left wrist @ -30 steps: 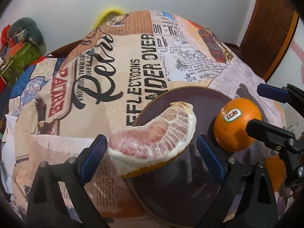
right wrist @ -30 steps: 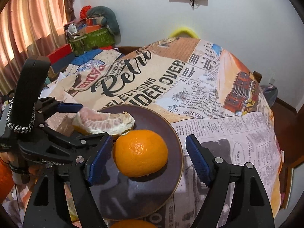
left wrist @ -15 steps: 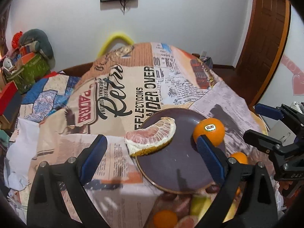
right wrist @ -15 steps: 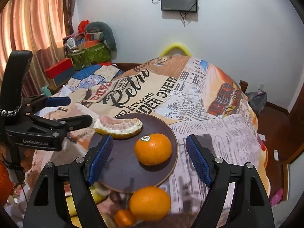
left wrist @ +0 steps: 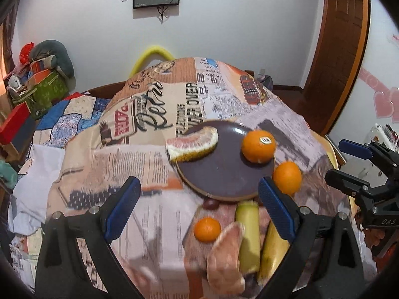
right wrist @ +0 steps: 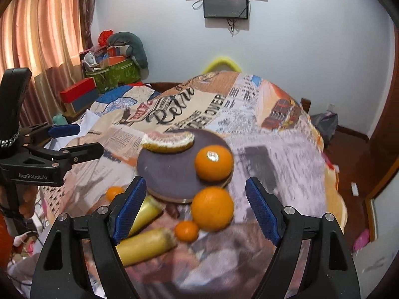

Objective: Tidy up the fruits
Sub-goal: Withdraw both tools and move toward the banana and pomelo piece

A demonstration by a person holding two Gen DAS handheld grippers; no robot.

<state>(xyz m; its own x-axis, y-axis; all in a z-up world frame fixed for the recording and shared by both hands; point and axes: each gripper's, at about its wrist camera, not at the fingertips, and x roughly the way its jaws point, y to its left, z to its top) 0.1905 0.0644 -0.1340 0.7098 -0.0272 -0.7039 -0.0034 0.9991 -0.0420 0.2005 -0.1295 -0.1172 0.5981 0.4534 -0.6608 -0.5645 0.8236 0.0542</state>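
the biggest thing before me is the desk, draped in a newspaper-print cloth (left wrist: 154, 114) that fills the middle of both views. on it, just right of centre in my left view, sits a dark round plate (left wrist: 224, 174). a pomelo wedge (left wrist: 192, 145) lies across the plate's upper left rim, hanging partly over the cloth, and an orange with a sticker (left wrist: 258, 146) rests on the plate's right side.

just off the plate's lower right edge, on the cloth, sits a second orange (left wrist: 286, 177). below the plate, toward the bottom of the frame, the loose fruit clusters: a peeled pink pomelo piece (left wrist: 225, 256), a pale green fruit piece (left wrist: 248, 234) beside it, a banana (left wrist: 271, 251) partly behind my own right finger, a small mandarin (left wrist: 207, 229), and a small dark fruit (left wrist: 210, 203) touching the plate's lower rim. this lower part is blurred.

my left gripper (left wrist: 198, 209) hangs above the cloth with its jaws spread wide and holding nothing. my right gripper (right wrist: 195, 214) is likewise gaping wide, nothing in it, with the second orange (right wrist: 212, 208) and a second small mandarin (right wrist: 186, 230) showing between its fingers on the cloth below. each gripper shows at the edge of the other's view.
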